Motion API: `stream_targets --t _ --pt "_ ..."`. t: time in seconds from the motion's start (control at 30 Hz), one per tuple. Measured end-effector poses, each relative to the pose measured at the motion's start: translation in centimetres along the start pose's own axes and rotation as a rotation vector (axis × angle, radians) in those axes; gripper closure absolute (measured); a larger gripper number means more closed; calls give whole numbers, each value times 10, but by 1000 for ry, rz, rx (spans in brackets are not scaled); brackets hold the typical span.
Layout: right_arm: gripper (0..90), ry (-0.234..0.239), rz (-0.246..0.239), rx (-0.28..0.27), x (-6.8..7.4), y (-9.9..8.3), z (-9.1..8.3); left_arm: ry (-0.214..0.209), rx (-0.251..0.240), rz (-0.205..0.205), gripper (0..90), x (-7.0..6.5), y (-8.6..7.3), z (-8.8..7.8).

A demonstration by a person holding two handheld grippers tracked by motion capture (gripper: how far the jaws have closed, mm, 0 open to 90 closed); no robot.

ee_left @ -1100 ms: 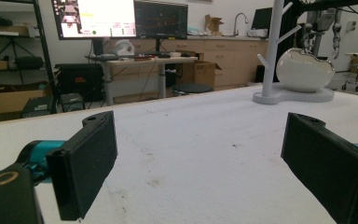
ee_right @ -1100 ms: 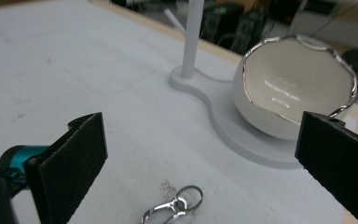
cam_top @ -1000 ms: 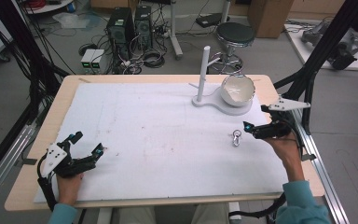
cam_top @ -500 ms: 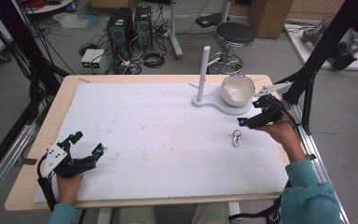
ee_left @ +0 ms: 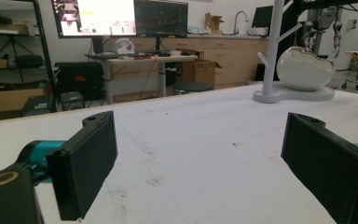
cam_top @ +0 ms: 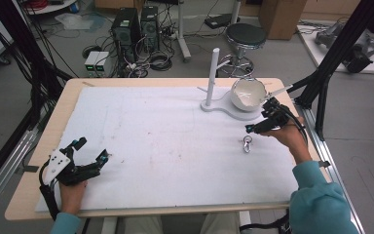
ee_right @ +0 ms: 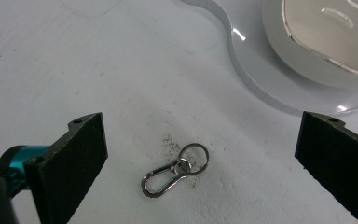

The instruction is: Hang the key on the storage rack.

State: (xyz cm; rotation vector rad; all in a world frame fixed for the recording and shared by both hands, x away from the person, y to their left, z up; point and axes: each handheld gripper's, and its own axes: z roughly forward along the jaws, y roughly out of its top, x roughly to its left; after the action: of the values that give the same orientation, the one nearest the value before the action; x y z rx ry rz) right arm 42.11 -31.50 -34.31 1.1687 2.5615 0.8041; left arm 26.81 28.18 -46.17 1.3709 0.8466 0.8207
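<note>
Bench (cam_top: 141, 146): white mat over a wooden top, mostly bare.

White stand (cam_top: 213, 78): upright post with side pegs on a flat base, beyond the right hand-held gripper (cam_top: 263, 124) and just to its left in the high view. Pegs suggest it is meant for hanging small items. A white egg-shaped bowl (cam_top: 247, 92) sits on the same base, directly ahead of that gripper.

Right hand-held gripper: jaws spread wide, holding nothing, tilted down toward the mat. Its own view shows the two black jaws bracketing the target, so it reads as lined up for a pick rather than resting.

Left hand-held gripper (cam_top: 85, 158): jaws also wide apart and empty, parked low at the near left corner, well apart from the work; probably kept clear.

Metal clasp with ring (ee_right: 175, 170): lying flat on the mat, between and below the right jaws, touching neither. In the high view the clasp (cam_top: 247, 144) lies just short of the gripper tips.
</note>
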Motion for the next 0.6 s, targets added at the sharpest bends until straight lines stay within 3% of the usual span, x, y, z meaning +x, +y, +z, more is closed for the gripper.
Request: stream_targets --t 0.1,0.6 --pt "14 -9 25 58 -2 -1 9 -1 2 2 109 0 0 0" --pt "14 1 108 185 -7 -1 32 0 -1 -2 109 0 0 0"
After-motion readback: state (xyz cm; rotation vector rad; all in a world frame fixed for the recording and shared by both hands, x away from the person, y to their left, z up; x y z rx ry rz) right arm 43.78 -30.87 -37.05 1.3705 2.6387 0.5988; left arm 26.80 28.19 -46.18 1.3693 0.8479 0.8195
